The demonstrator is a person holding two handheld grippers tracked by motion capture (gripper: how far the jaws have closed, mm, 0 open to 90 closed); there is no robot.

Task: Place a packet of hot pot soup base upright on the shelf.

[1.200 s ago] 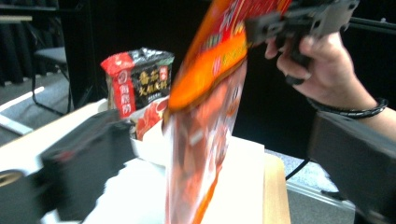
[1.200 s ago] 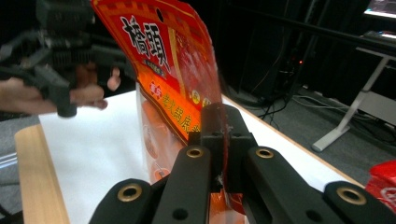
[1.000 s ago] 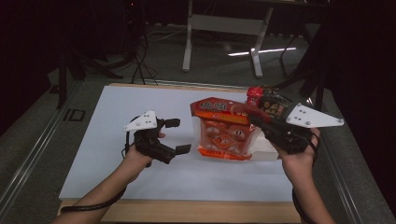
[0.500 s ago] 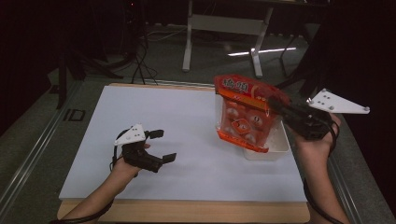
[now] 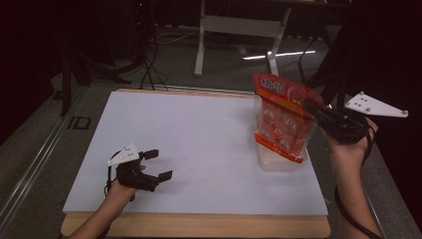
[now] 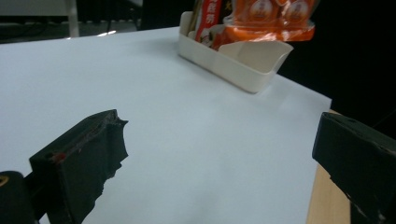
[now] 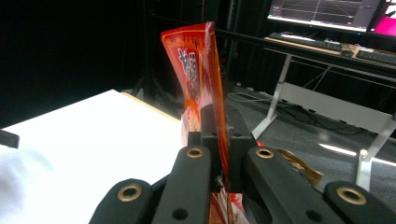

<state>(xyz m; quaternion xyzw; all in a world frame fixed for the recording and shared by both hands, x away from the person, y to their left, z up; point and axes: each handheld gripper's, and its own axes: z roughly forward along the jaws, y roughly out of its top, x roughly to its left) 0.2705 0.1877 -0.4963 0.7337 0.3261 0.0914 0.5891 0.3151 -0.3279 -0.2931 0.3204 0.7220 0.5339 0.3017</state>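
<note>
While your right gripper [image 5: 312, 108] is closed on the upper edge of the orange bag [image 5: 282, 117], the bag hangs upright over the white tray [image 5: 278, 162] at the right side of the table [image 5: 199, 139]. From the high view, the bottom of the bag is at the tray's opening or just inside it; I cannot tell if it touches the tray floor. The right gripper view shows both black jaws pressed flat on the thin film of the bag [image 7: 198, 70], one on each side, and the bag's sealed top stands above the jaws.

Your left gripper [image 5: 155, 165] is at the near left part of the table, well apart from the bag and the tray. Its jaws stand wide open and nothing is between them (the left gripper view shows just bare white table surface [image 6: 187, 140] in the gap). This gripper points toward the right, to the tray [image 6: 233, 63], and it sits low, close to the table top.

The tray lies near the right edge of the table. In the left gripper view you can see a red packet [image 6: 208, 21] that stands inside the tray at its far end, beside the bag [image 6: 268, 18] that hangs above.
</note>
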